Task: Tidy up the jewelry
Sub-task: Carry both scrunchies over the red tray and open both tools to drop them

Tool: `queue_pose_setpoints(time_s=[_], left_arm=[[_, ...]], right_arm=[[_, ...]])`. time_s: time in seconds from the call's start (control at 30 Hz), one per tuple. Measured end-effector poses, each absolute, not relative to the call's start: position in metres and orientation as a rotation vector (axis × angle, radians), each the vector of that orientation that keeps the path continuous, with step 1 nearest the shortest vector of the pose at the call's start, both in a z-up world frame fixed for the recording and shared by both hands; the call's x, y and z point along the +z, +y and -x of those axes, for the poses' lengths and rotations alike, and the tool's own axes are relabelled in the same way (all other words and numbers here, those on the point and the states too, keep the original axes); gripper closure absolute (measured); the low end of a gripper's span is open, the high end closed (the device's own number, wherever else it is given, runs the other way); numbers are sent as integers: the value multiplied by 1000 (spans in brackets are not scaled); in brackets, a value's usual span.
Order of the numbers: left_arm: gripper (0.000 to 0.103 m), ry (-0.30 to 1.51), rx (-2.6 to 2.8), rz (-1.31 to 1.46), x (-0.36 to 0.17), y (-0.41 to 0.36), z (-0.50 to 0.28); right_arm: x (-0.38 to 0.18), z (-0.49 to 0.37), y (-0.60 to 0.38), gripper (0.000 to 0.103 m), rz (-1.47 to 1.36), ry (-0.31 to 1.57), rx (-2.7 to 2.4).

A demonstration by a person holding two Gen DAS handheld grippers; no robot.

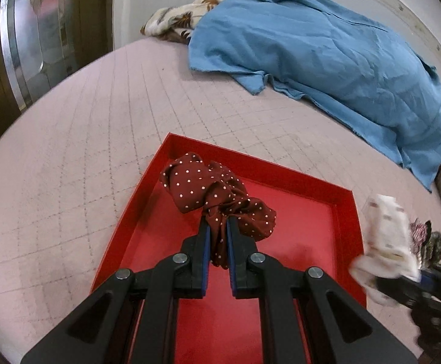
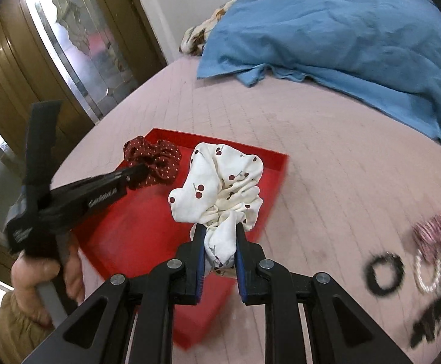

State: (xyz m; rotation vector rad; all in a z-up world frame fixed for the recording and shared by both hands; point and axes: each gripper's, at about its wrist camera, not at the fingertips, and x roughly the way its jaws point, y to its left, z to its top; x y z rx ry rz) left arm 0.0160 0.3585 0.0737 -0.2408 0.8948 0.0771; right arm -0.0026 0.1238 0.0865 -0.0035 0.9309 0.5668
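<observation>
**Two scrunchies held over the red tray**

Pink quilted bedding (image 1: 99, 139) served as the work surface, with a wooden wardrobe and its mirrored door (image 2: 78, 60) behind it. A red tray (image 1: 346, 209) lay flat on the bedding and is the landmark for everything else.

The left gripper (image 1: 218, 227) was pinching a dark red dotted scrunchie (image 1: 208, 191) between its blue pads, the bulk of the fabric bunched beyond the fingertips above the tray's far corner. Whether the scrunchie touched the tray floor could not be told. Holding it there suggested it was meant to be set down in that corner.

The right gripper (image 2: 218, 236) was clamped on a white scrunchie with cherry print (image 2: 220, 188), gripped by one fold so the rest puffed out ahead. It hung over the tray's right side, probably to land beside the red one without crowding it.

To the right of the tray, well apart from it, more pieces waited on the bedding: a black hair tie (image 2: 384, 276), a pale beaded ring (image 2: 426, 276), a striped scrunchie (image 2: 432, 233). All were blurred. They looked unsorted, so the job seemed only begun.

Beyond the tray, a blue garment (image 1: 326, 51) lay spread across a patterned pillow (image 1: 175, 24).
</observation>
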Motion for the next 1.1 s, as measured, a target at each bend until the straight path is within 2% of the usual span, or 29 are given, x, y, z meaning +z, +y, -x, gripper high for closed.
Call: queue_pose_setpoints(time_s=[0.27,0.37,0.43,0.47,0.5,0.53,0.67,0.97,1.1], left_arm=[[93,903,86,306,67,372,-31],[89,898,103,326,67,377,-31],[79,889,106,332,68,379,-29],[71,881,108,335,70,380,-28],[64,873,112,334,71,381,-26],[62,863,116,334,73,381,-25],[52,841,107,332,78,378,-21],[41,786,118,287,91,371,-4],[40,770,125,258,95,363,8]], right_arm=[[62,-39,156,84,31,982,510],[54,-48,159,83,27,1003,492],[49,-52,163,82,33,1008,484],[48,-53,164,81,37,1006,481],[47,-53,165,72,42,1002,473],[47,-53,166,64,44,1000,468],[51,-51,164,56,41,983,465],[75,-24,129,50,1,934,460],[81,-5,104,50,-24,926,458]])
